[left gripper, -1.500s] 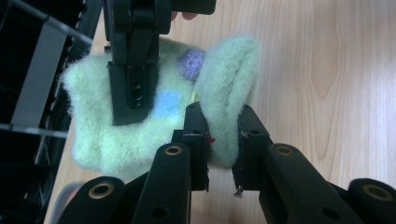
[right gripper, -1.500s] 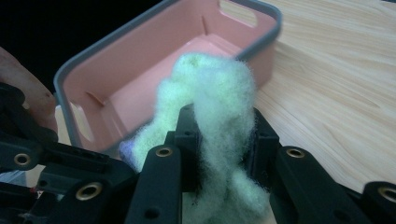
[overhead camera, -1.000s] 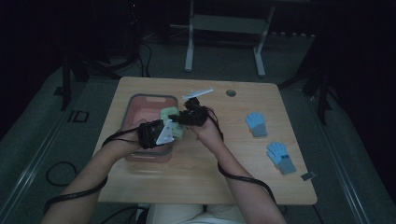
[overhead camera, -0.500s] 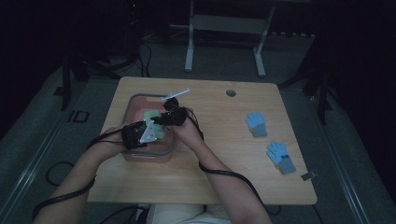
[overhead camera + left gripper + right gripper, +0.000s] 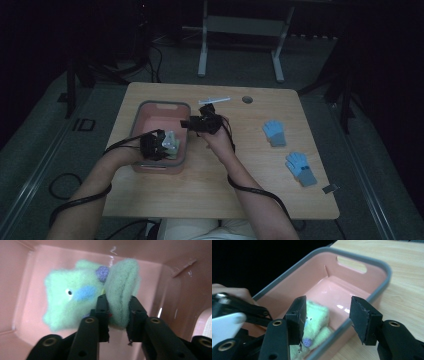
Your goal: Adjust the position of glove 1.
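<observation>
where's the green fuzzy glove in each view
High view: green glove left of centre, at the pink bin's near right corner, by the left gripper.
Left gripper view: centre, cuff between the jaws.
Right gripper view: lower centre.
Shared landmark: the pink bin, under the glove each time.

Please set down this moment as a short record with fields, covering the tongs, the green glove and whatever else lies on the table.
Left tongs: jaws closed on the cuff of the green glove, inside the pink bin; jaws have just been opening slightly.
Right tongs: open, nothing between the jaws, above the bin's rim; jaws have just been opening.
Green glove: fuzzy, blue patches, low in the bin.
Blue gloves: two, lying on the table to the right, apart from each other.
</observation>
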{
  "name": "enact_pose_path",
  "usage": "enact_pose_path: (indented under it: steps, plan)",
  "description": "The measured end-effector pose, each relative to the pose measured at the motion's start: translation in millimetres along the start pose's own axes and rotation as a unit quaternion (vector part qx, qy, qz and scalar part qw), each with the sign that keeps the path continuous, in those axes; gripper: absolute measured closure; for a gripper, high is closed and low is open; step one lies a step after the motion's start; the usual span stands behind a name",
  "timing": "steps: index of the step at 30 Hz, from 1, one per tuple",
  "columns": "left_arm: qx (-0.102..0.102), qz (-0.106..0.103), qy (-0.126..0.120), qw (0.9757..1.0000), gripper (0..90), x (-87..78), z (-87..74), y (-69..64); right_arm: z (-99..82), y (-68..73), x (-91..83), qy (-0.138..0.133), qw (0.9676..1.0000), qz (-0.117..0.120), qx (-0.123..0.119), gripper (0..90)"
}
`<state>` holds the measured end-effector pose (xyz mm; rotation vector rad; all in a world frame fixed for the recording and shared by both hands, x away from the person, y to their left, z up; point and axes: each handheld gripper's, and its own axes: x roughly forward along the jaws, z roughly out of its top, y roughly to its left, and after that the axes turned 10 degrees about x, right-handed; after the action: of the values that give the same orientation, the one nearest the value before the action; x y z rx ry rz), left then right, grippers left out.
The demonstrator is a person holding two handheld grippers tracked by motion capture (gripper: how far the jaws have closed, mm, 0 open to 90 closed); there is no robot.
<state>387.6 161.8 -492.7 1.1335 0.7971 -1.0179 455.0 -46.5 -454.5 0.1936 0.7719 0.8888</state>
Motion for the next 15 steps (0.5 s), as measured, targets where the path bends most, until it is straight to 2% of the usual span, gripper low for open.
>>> enact_pose_path:
  steps: [3, 4, 5, 6, 7, 8, 11, 13, 15]
  plan:
    - [-0.011, 0.004, -0.002, 0.9999, 59.6, -1.2, 0.9, 0.9, -2.2, -3.4, -13.2, -0.012, 0.9999, 0.002, -0.002, 46.1]
    - [-0.019, 0.011, -0.004, 0.9997, 54.9, -2.3, 0.3, 1.8, -3.1, -4.3, -16.9, -0.016, 0.9999, 0.003, -0.001, 45.8]
    - [-0.019, 0.011, -0.004, 0.9997, 47.2, -2.3, 0.3, 1.8, -3.1, -4.3, -16.9, -0.016, 0.9999, 0.003, -0.001, 45.8]
    - [-0.032, 0.020, -0.005, 0.9993, 47.2, -4.7, -0.6, 3.7, -4.5, -6.1, -22.3, -0.021, 0.9998, 0.003, -0.001, 45.0]
    - [-0.045, 0.023, -0.010, 0.9987, 39.9, -7.5, -1.4, 5.9, -5.8, -7.6, -27.0, -0.023, 0.9997, 0.002, -0.003, 44.9]
    - [-0.056, 0.026, -0.017, 0.9979, 26.5, -11.1, -1.9, 7.4, -7.4, -8.8, -33.1, -0.023, 0.9997, 0.000, -0.008, 43.2]
    - [-0.074, 0.055, -0.041, 0.9949, 22.5, -25.3, -2.2, 10.5, -8.7, -10.0, -39.0, -0.025, 0.9996, -0.002, -0.014, 42.4]
    - [-0.088, 0.059, -0.065, 0.9923, 16.6, -35.4, -1.0, 11.5, -10.1, -10.5, -45.2, -0.028, 0.9995, -0.001, -0.015, 42.0]
    - [-0.104, 0.065, -0.088, 0.9885, 15.8, -43.6, 1.8, 10.7, -11.9, -10.4, -51.6, -0.033, 0.9993, 0.003, -0.018, 41.5]
